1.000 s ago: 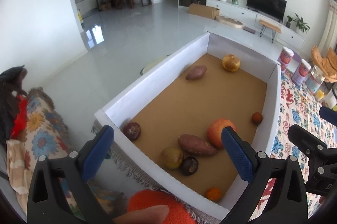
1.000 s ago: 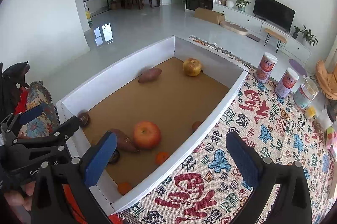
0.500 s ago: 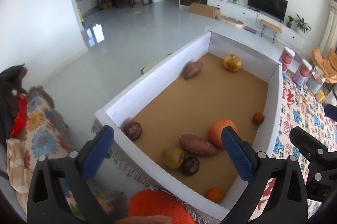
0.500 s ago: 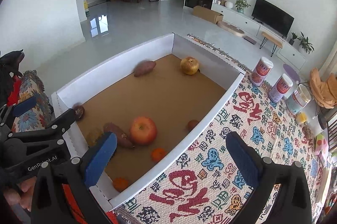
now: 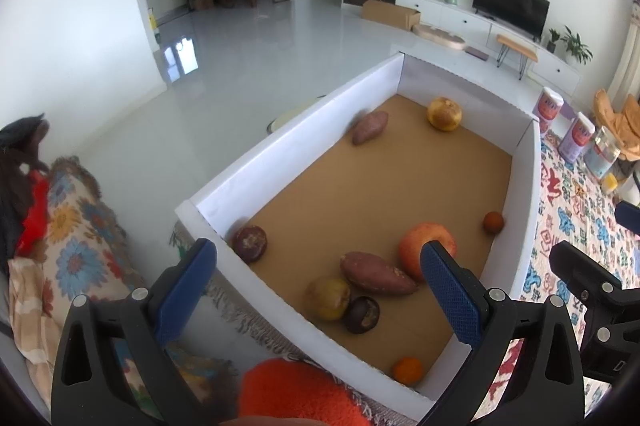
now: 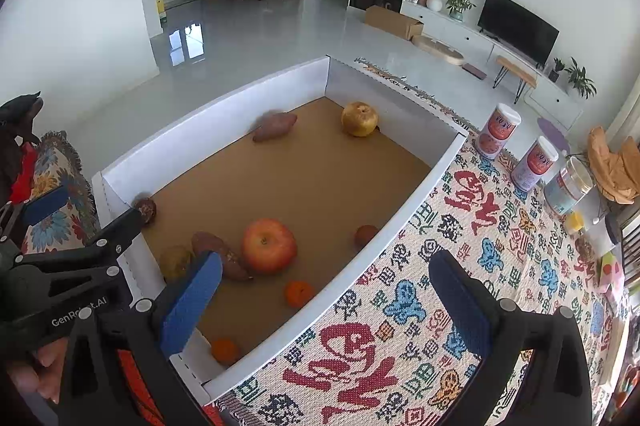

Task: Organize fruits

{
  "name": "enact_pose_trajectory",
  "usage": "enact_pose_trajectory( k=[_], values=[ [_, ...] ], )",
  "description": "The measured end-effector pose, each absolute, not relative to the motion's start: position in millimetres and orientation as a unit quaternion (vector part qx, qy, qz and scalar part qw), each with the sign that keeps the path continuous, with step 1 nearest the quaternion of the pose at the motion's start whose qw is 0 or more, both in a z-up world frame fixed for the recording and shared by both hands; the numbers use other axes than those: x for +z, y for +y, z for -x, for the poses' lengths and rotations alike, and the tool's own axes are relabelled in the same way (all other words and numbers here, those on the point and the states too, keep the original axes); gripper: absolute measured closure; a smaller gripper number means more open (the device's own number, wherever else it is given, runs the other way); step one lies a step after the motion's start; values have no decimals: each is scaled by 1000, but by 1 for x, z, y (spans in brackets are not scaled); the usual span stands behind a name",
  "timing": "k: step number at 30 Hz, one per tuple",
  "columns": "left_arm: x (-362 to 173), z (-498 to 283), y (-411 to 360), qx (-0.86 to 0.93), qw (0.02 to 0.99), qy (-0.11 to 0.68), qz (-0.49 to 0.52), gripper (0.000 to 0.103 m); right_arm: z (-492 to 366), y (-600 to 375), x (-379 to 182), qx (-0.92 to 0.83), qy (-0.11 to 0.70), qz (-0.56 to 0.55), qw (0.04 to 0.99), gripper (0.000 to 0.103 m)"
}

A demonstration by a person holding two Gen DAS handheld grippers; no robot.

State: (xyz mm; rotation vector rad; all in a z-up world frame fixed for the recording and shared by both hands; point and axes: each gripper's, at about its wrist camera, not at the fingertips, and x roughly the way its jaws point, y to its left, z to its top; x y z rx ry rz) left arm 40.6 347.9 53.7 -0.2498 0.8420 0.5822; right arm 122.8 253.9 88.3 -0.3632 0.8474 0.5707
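The left tongs (image 5: 318, 286) stood wide open with nothing between their blue-padded fingers (image 5: 186, 290), and so did the right tongs (image 6: 326, 296), their blue pads (image 6: 460, 300) well apart. In the right wrist view the left tongs sat just to the left, a hand (image 6: 34, 370) gripping the handle

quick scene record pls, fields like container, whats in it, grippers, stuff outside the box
container: white-walled box, brown floor
near end: red apple, sweet potato, two small oranges
far end: yellow apple, second sweet potato
left gripper: open, holding nothing
right gripper: open, holding nothing
outside box: patterned cloth, cans
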Motion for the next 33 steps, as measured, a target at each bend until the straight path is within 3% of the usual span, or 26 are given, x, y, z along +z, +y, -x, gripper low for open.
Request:
enact_pose_trajectory(
  k=[33],
  values=[
    [56, -33, 356, 282, 864, 397, 127, 1, -122, 258, 91, 274, 405, 171, 855, 1]
  ],
)
